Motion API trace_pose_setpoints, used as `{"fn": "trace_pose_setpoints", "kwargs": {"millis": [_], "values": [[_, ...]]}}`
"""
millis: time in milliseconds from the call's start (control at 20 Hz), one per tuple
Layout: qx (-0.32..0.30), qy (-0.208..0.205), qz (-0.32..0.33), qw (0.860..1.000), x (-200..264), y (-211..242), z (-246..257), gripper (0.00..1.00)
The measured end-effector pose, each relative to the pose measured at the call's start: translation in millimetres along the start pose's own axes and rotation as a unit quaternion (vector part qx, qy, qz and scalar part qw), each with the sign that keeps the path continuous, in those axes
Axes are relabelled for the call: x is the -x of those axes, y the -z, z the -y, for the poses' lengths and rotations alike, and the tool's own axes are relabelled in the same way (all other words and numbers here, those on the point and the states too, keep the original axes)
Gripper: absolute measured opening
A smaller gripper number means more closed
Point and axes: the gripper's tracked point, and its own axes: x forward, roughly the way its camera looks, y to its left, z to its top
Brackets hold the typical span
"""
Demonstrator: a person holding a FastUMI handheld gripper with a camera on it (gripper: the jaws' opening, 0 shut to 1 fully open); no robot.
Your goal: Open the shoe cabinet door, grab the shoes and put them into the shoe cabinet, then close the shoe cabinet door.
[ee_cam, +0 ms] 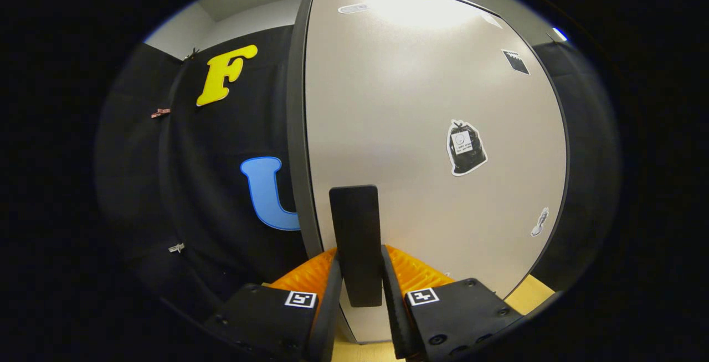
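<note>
Gripper [359, 273] clamped on the black upright handle [355, 240] of the shoe cabinet door [410, 129], both fingers [332, 290] pressed against its sides and the handle's top end standing clear beyond the fingertips. Pale door panel directly ahead of the fingers, dark edge strip [296, 129] just to their left, black booth wall [221, 196] further left. Trash-bag sticker [466, 148] ahead and to the right on the panel; smaller stickers [539, 222] further right; wooden floor [532, 295] low beside the right finger.
</note>
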Motion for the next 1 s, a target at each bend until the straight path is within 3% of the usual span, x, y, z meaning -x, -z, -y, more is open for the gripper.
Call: {"fn": "trace_pose_setpoints", "kwargs": {"millis": [200, 350, 700, 1000], "values": [[0.044, 0.016, 0.004, 0.999, 1.5, -0.2, -2.2, 0.26], [0.026, 0.004, -0.01, 1.0, 4.6, 1.4, 0.0, 0.15], [0.006, -0.039, -0.006, 0.999, 68.4, -0.1, 8.9, 0.14], [0.001, -0.047, -0.007, 0.999, 123.5, -6.3, 38.3, 0.14]]}}
